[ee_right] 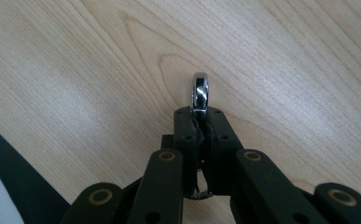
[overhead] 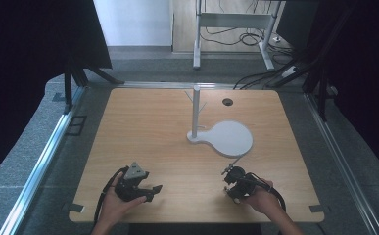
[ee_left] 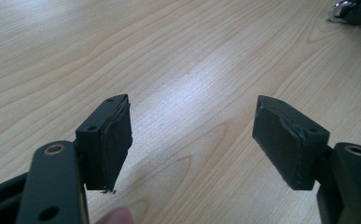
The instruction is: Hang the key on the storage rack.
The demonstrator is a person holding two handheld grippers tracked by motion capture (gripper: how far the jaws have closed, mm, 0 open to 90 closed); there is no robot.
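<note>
You are holding your right gripper (overhead: 232, 182) low over the near right part of the wooden surface (overhead: 157, 132), with its jaws pressed tightly together on a shiny metal piece (ee_right: 199, 92). In the right gripper view a rounded, chrome-like loop of that piece is sticking out just past the jaw tips, edge-on, and a little more metal is peeking out below the pads near the linkage. In the high view a thin bright part is pointing from the gripper toward the white stand (overhead: 222, 136); what kind of object it is I cannot tell.

You are keeping your left gripper (overhead: 149, 190) near the front edge at the left, well apart from the right one. Its jaws are spread wide and nothing is sitting between them; in the left gripper view bare wood grain is showing through the gap, and the pad (ee_left: 117, 140) on one jaw is looking frayed at its lower edge. A fingertip (ee_left: 116, 216) is showing at the bottom of that view.

The white stand is resting beyond your right gripper, toward the middle of the surface, with an upright post (overhead: 196, 110) rising from the narrow end of its flat oval base. The metal piece is lying near the base's front edge, not touching it.
</note>
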